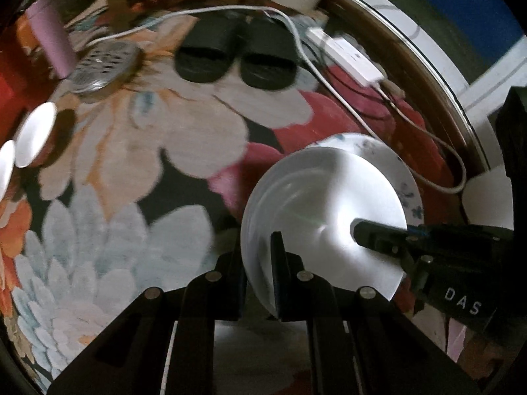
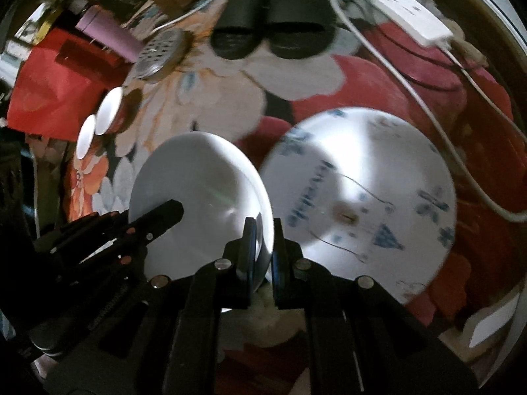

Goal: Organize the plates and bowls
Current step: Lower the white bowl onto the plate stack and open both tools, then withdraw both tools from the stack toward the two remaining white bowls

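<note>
Above the floral carpet [image 1: 138, 171], both grippers clenched one plain white ceramic plate [image 1: 316, 204]. The left gripper [image 1: 260, 247] pinched its left rim, the right gripper [image 2: 265, 230] its right rim. A blue-patterned white plate [image 2: 378, 171] lay beside it.

Dim, motion-blurred fisheye views; glare on the white plate [image 1: 316, 210].

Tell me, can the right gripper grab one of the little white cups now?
Probably not. The right gripper is shut on the white plate's rim, as is the left gripper, and the white cups sit far off across the carpet.
</note>
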The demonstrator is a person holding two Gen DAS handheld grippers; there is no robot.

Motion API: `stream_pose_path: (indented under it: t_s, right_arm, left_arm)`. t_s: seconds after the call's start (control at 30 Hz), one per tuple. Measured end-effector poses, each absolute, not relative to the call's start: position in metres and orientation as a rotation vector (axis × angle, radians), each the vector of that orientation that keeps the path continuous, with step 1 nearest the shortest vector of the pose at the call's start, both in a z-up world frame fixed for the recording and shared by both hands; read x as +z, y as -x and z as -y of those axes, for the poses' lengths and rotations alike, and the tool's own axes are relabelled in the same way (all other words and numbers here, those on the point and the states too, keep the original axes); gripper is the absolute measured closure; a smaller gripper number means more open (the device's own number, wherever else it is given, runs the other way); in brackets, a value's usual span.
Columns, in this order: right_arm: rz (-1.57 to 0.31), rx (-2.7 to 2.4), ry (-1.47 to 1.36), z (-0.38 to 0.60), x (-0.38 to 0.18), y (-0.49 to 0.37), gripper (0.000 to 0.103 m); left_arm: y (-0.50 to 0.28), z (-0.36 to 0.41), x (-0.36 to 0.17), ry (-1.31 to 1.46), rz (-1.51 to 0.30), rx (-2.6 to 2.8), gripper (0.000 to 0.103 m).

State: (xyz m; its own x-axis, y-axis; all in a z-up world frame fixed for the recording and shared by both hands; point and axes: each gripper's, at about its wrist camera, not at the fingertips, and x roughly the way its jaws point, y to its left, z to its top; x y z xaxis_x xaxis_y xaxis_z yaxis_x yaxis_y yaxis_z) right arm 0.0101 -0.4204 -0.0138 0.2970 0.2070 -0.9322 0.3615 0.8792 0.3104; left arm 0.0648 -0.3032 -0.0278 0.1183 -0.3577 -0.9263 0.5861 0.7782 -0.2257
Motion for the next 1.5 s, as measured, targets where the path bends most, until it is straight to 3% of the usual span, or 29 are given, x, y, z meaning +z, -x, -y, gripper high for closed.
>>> stream_pose_path:
  t_s: [0.63, 0.8, 1.07, 1.1, 1.13, 1.2, 1.23, 1.3, 1.4, 1.5]
  right_arm:
    - [-1.354, -0.203, -0.580, 0.481, -0.055, 0.029, 0.095]
    - [-1.359, -0.190, -0.606, 0.480, -0.060, 0.031, 0.092]
    - [-1.352, -0.192, -0.644, 0.481, -0.057, 0.027, 0.089]
    - [-1.344, -0.202, -0.631, 0.482, -0.054, 0.027, 0.088]
    - [-1.337, -0.204, -0.623, 0.483, -0.051, 0.027, 0.086]
    - [-1.317, -0.220, -0.612, 0.486, -0.044, 0.027, 0.055]
    - [-1.306, -0.232, -0.608, 0.488, -0.040, 0.028, 0.048]
    - [-1.270, -0.247, -0.606, 0.491, -0.032, 0.027, 0.025]
    - [-1.245, -0.265, -0.583, 0.490, -0.024, 0.022, 0.007]
    - [-1.238, -0.263, -0.558, 0.484, -0.020, 0.014, 0.005]
  left_arm:
    - [-0.036, 0.367, -0.070, -0.295, -1.348, -0.795, 0.091]
    - [-0.038, 0.366, -0.071, -0.286, -1.366, -0.802, 0.086]
    - [-0.040, 0.364, -0.047, -0.285, -1.299, -0.835, 0.028]
    - [-0.043, 0.361, -0.043, -0.274, -1.293, -0.840, 0.025]
    - [-0.046, 0.357, -0.039, -0.258, -1.288, -0.838, 0.021]
    - [-0.054, 0.349, -0.035, -0.242, -1.276, -0.821, 0.011]
    - [-0.058, 0.343, -0.033, -0.238, -1.268, -0.806, 0.004]
    - [-0.064, 0.336, -0.032, -0.232, -1.259, -0.776, 0.003]
    - [-0.073, 0.325, -0.035, -0.239, -1.258, -0.728, 0.002]
    - [-0.080, 0.312, -0.038, -0.243, -1.257, -0.688, 0.002]
